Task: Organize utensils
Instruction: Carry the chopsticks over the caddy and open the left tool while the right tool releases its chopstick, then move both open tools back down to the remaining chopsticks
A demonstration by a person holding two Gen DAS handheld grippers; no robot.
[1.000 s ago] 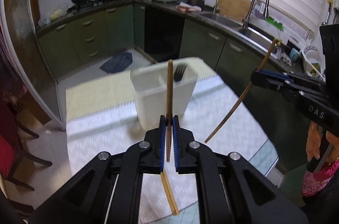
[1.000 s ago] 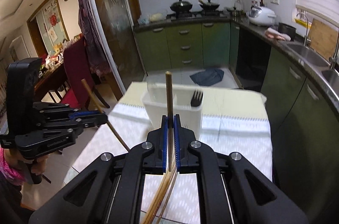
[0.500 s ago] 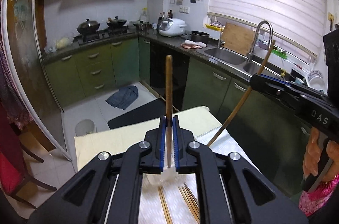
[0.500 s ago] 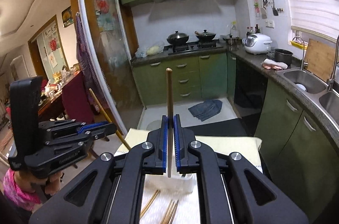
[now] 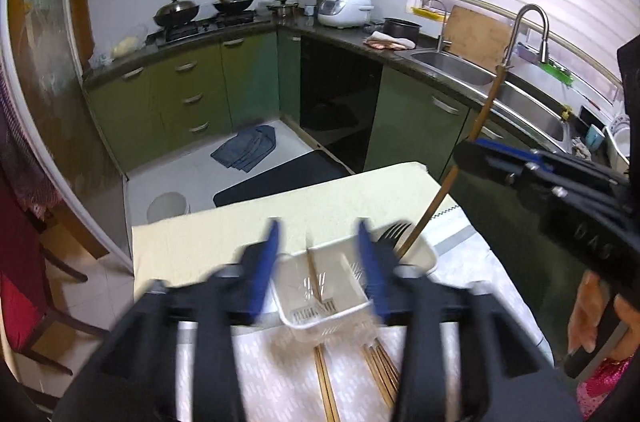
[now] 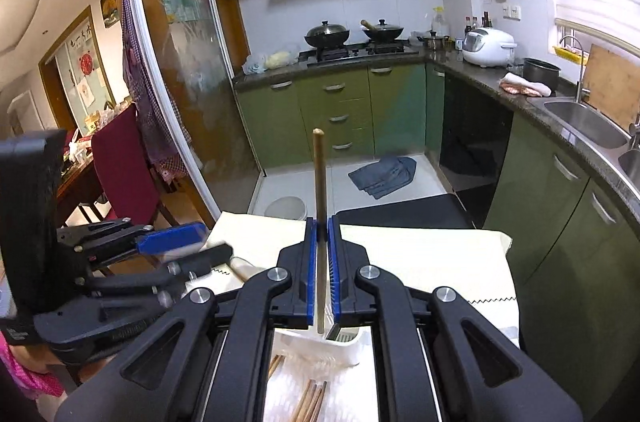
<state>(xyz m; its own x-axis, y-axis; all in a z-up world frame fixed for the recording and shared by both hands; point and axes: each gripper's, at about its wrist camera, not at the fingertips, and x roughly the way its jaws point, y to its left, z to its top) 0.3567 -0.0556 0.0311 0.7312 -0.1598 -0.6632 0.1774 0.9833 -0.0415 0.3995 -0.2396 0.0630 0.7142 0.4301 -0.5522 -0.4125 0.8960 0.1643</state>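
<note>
White caddy (image 5: 352, 286) on surface held fork (image 5: 394, 232), one chopstick (image 5: 314, 276). Left hand-held gripper (image 5: 318, 266) just opened, empty; right hand-held gripper (image 6: 320, 262) clenched another chopstick (image 6: 319, 182). More chopsticks (image 5: 376, 370) lay unsorted.

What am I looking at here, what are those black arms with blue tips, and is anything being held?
There is no robot: a person holds a hand-operated gripper in each hand, each with a camera looking along its blue-padded jaws. One picture comes from the left gripper, the other from the right gripper.

Below them is a table with a patterned tablecloth. On it stands a white utensil caddy with compartments, a black fork upright in it, and loose chopsticks lying in front.

The left jaws have just been opening and hold nothing; one chopstick now stands in the caddy between them. The right jaws are shut on another wooden chopstick, held upright above the caddy.
</note>
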